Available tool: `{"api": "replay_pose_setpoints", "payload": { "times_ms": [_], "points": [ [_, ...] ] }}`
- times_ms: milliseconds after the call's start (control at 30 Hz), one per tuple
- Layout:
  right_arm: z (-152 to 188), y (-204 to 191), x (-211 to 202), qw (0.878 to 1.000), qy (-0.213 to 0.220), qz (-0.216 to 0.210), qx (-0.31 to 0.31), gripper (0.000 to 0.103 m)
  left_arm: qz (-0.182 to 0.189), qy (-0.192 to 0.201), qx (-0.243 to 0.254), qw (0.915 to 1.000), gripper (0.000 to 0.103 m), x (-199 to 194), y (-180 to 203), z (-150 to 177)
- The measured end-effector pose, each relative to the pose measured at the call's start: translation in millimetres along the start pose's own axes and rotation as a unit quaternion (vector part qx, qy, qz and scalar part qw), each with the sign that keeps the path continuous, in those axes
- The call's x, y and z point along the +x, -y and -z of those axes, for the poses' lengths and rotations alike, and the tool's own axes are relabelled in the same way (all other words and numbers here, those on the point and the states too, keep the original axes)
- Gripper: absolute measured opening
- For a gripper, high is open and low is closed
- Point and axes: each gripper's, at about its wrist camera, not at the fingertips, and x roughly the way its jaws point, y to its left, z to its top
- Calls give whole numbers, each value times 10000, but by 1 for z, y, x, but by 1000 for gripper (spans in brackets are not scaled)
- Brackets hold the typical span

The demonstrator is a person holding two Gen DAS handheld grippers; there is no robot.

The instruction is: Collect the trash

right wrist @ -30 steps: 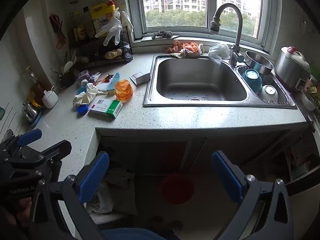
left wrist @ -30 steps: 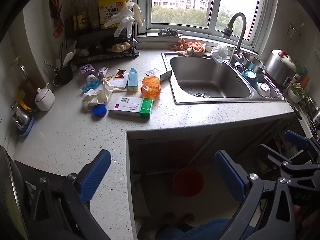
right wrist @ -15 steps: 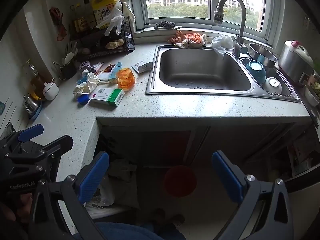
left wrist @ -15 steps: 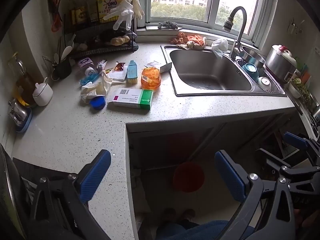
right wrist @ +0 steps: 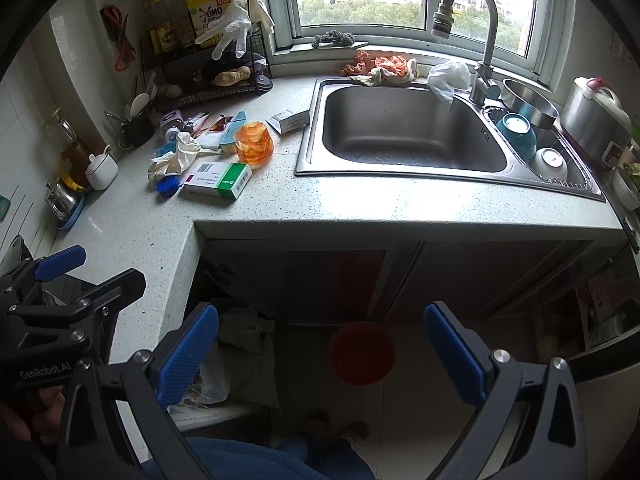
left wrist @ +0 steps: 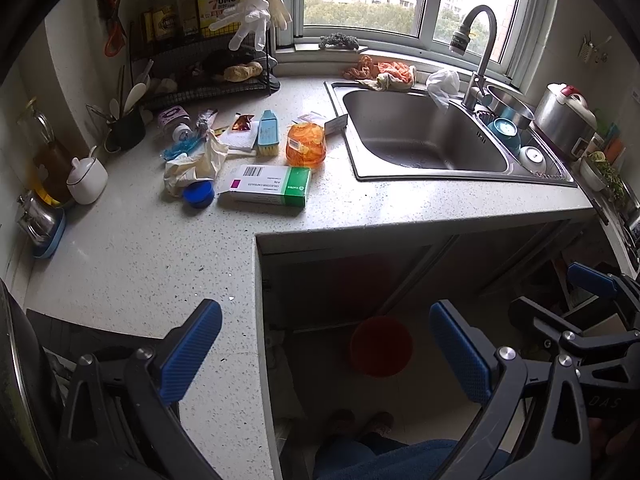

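Speckled countertop (left wrist: 132,264) closer than before, left gripper (left wrist: 326,354) and right gripper (right wrist: 320,354) both wide, empty.

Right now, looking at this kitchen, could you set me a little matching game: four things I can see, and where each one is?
Things:
1. red bucket
2. white glove
3. green-and-white box
4. blue bowl

Places:
A. hanging on the wire rack
B. on the floor under the counter
C. in the drainer right of the sink
D. on the counter beside the orange tub

Pairs: 1-B, 2-A, 3-D, 4-C
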Motion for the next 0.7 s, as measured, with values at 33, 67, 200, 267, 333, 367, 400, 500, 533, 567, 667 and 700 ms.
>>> {"api": "replay_pose_setpoints", "payload": {
  "times_ms": [33,67,200,267,333,367,400,500,533,567,667,700],
  "points": [
    [0,0,0,10000,-8,-4,-1,103,10,0,4,10000,103,0,0,0],
    [0,0,1,10000,-27,-9,-6,103,14,-1,6,10000,103,0,0,1],
    [1,1,3,10000,-49,-10,1,103,18,4,3,10000,103,0,-1,1],
    [2,1,3,10000,-41,-9,-4,103,27,3,-2,10000,103,1,-2,3],
    [3,0,4,10000,-46,-5,-6,103,41,-7,2,10000,103,2,-3,4],
    [2,0,4,10000,-51,-8,-11,103,43,-12,5,10000,103,2,-3,4],
    [3,0,5,10000,-58,-8,-15,103,44,-16,10,10000,103,2,-3,4],
    [3,-1,5,10000,-62,-6,-13,103,50,-26,9,10000,103,3,-3,5],
    [4,-1,5,10000,-58,-3,-13,103,51,-30,5,10000,103,3,-3,5],
    [4,-1,5,10000,-60,-3,-15,103,51,-35,6,10000,103,3,-3,5],
    [5,-1,6,10000,-71,-5,-13,103,58,-57,16,10000,103,4,-3,5],
    [5,-1,6,10000,-76,-12,-13,103,60,-61,25,10000,103,4,-3,5]
  ]
}}
